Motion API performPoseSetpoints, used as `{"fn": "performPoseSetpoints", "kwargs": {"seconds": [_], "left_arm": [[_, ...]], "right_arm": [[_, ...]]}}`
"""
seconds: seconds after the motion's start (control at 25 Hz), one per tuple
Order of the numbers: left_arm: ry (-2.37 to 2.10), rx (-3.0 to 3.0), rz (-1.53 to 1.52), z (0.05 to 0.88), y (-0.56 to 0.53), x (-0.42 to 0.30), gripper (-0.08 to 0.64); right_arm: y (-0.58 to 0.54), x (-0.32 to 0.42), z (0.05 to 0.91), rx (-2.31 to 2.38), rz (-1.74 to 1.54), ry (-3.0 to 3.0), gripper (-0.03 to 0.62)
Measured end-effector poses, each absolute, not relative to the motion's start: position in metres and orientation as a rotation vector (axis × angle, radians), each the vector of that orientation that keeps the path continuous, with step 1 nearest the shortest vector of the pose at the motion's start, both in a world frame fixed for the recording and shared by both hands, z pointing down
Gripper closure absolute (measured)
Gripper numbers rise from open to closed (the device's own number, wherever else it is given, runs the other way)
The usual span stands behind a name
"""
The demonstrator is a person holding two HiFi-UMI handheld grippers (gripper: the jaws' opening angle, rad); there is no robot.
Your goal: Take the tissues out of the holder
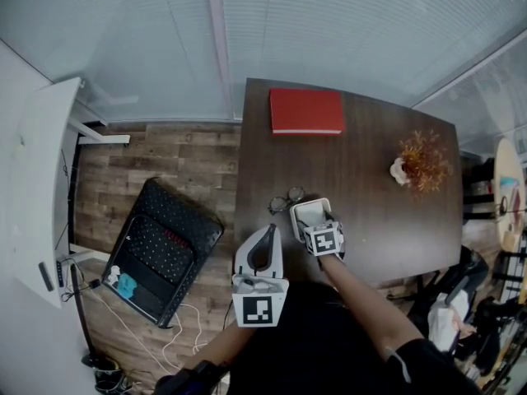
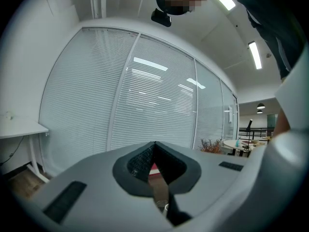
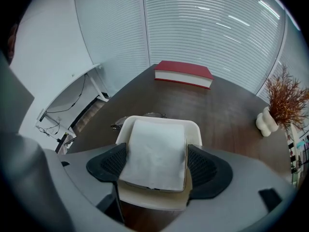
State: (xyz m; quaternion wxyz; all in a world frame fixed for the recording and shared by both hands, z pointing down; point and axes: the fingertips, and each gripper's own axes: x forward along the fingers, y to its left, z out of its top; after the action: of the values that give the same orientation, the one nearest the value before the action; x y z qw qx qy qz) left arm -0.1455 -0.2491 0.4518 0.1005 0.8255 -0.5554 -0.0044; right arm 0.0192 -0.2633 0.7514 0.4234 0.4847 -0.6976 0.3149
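Right gripper (image 3: 157, 166) over the holder (image 3: 150, 197) on the table (image 3: 227, 110), jaws spread wide either side of the tissues (image 3: 154, 149) stacked in it, left gripper (image 2: 154, 151) closed and empty: we'd sink lower, centre up, then pinch the whole stack evenly.

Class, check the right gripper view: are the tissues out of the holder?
No, the tissues sit in the white holder, between the right gripper's open jaws.
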Motion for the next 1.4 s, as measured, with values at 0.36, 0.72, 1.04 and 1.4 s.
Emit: {"fn": "performPoseSetpoints", "kwargs": {"seconds": [0.36, 0.72, 1.04, 1.4], "left_arm": [[-1.652, 2.524, 0.090, 0.453, -0.248, -0.156, 0.563], [-1.633, 2.493, 0.071, 0.453, -0.243, -0.149, 0.563], [-1.690, 2.523, 0.047, 0.434, -0.242, -0.124, 0.563], [-1.757, 2.447, -0.023, 0.428, -0.246, -0.106, 0.563]], "right_arm": [[-0.259, 0.023, 0.755, 1.200, 0.824, -1.707, 0.210], [-0.259, 0.022, 0.749, 1.191, 0.824, -1.784, 0.241], [-0.253, 0.025, 0.725, 1.163, 0.806, -1.889, 0.242], [-0.250, 0.036, 0.703, 1.074, 0.893, -1.943, 0.242]]}}
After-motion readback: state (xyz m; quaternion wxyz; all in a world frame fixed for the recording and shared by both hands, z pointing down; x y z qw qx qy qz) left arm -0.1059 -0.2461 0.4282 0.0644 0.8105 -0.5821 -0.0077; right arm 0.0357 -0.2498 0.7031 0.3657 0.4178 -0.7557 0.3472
